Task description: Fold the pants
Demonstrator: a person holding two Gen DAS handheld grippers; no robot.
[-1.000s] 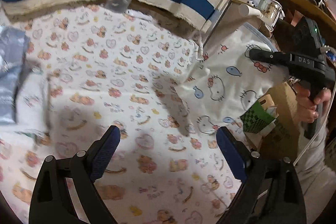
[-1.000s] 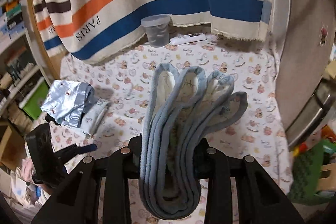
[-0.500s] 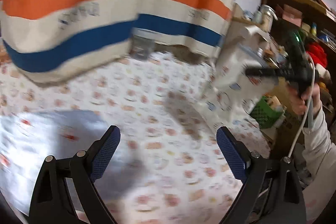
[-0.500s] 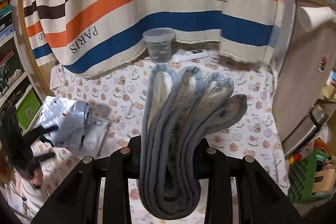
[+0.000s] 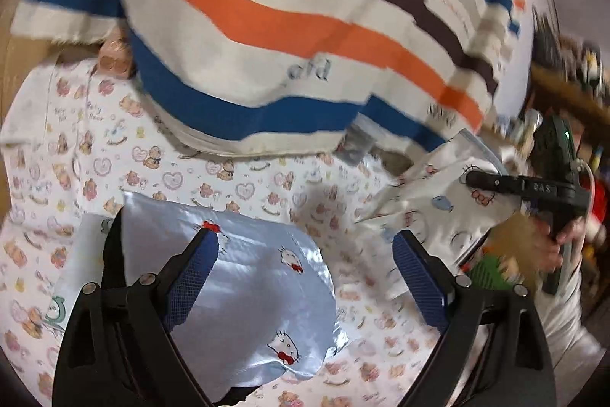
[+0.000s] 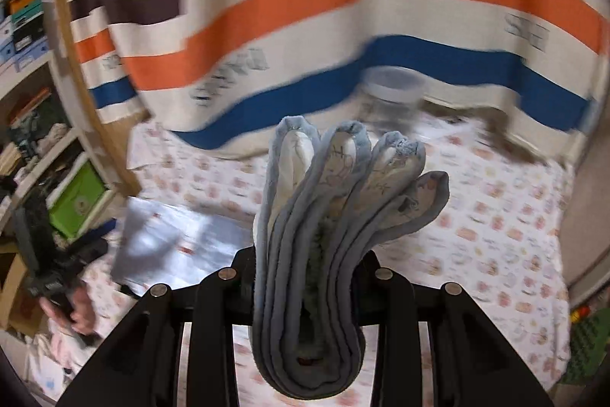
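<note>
In the left wrist view, the left gripper (image 5: 305, 277) has its blue-padded jaws spread wide with nothing between them. Below them, in the lower left of the frame, lies a shiny light-blue satin garment with small cat faces (image 5: 244, 288) on the white bed sheet printed with bears and hearts (image 5: 236, 178). A large cloth with orange, blue and brown stripes (image 5: 289, 37) fills the upper part. At the right edge, a hand (image 5: 560, 235) holds the other black gripper.

In the right wrist view, the right gripper (image 6: 305, 266) pinches the folded grey-blue fleece pants with cream lining (image 6: 324, 216), in the centre of the frame above the sheet. A clear plastic container (image 6: 392, 98), blurred, stands behind them below the striped cloth. The satin garment lies at the middle left.
</note>
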